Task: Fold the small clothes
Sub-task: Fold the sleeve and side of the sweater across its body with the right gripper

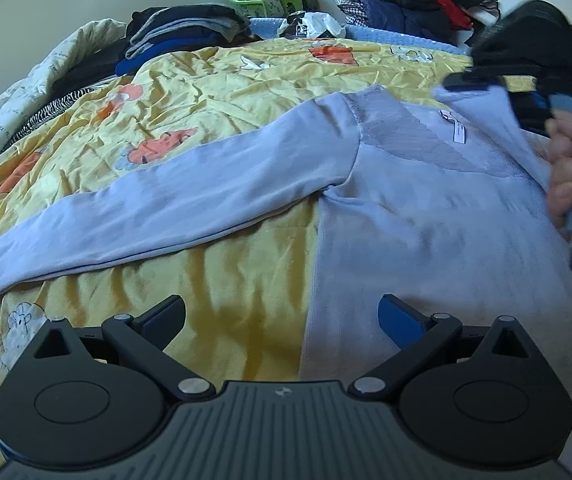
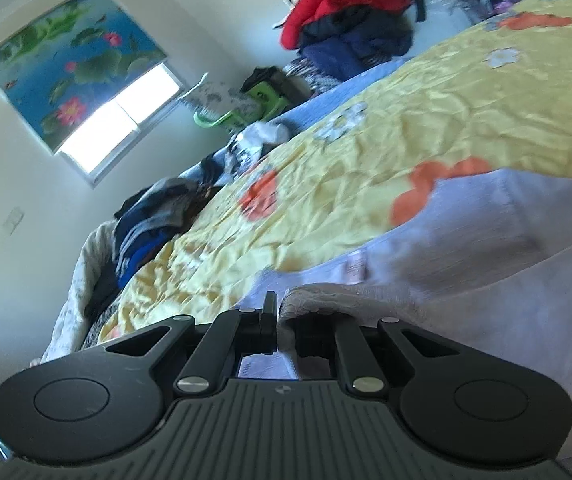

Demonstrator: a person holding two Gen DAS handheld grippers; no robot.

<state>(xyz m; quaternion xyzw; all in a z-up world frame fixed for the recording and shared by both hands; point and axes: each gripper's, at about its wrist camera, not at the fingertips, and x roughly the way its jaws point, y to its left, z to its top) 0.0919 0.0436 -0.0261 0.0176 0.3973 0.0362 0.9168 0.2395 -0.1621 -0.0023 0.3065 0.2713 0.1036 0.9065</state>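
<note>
Lying flat on the yellow quilt [image 1: 245, 80]: one pale lilac top [image 1: 426, 208], a sleeve [image 1: 145, 208] stretched out to the left in the left wrist view, its other edge lifted at the right. Left gripper [image 1: 281, 316]: jaws wide apart, nothing between them, over the top's side edge. Right gripper [image 2: 281, 320]: jaws together, clamped on a fold of the top, held by a hand [image 1: 570, 168]; folded clothes [image 1: 181, 32] stacked at the quilt's far side.

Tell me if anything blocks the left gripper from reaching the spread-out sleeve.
Nothing visible does. The left gripper hangs open over bare yellow bedspread, with the pale blue top's sleeve lying flat just ahead.
</note>
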